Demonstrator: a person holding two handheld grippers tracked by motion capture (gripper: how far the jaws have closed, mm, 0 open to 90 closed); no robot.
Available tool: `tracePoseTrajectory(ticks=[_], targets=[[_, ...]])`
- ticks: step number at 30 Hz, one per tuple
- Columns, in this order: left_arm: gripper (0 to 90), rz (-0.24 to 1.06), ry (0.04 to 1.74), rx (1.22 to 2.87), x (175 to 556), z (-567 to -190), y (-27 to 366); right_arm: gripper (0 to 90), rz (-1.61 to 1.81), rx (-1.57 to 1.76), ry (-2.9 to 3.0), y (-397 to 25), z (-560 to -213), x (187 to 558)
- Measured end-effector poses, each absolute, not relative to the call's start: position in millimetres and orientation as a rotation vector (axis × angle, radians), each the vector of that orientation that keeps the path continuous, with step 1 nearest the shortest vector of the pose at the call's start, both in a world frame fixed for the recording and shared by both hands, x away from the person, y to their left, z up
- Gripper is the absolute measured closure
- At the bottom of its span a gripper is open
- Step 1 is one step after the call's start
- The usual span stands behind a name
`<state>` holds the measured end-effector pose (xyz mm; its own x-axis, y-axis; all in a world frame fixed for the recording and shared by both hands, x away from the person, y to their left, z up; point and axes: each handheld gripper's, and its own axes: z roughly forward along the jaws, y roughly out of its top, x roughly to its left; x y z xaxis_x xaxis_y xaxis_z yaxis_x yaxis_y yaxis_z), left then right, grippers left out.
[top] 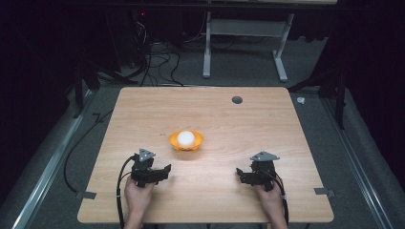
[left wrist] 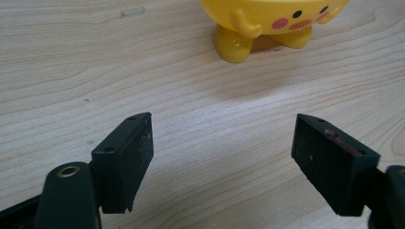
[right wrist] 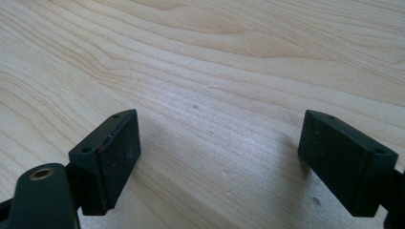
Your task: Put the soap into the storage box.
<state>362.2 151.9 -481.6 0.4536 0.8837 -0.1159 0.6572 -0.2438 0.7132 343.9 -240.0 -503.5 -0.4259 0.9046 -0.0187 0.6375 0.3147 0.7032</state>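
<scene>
A yellow bowl [top: 200, 141] shaped like a chick stands at the middle of the wooden table [top: 229, 119], with a white ball [top: 186, 138] resting in it. My left gripper [top: 151, 167] is held near the front edge, a little left of and in front of the bowl, open and empty. In the left gripper view, its jaws [left wrist: 222, 157] are spread wide over bare wood, and the bowl's feet and painted face [left wrist: 267, 21] show ahead at the top. My right gripper [top: 254, 171] sits at the front right, also open. Its jaws [right wrist: 219, 157] frame bare wood.
A small grey round cap [top: 237, 99] is set in the table's far side. Strips of grey tape [top: 86, 194] [top: 324, 191] mark the front corners. Beyond the table, cables [top: 157, 62] lie on the floor beside a white desk frame [top: 246, 28].
</scene>
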Motion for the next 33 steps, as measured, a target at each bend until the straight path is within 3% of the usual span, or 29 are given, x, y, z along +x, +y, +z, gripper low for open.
tracePoseTrajectory(ticks=[33], targets=[[22.9, 0.449, 1.288, 2.039, 374, -498, 141, 15.1, 0.879, 1.369, 2.175, -240, -503, 344]])
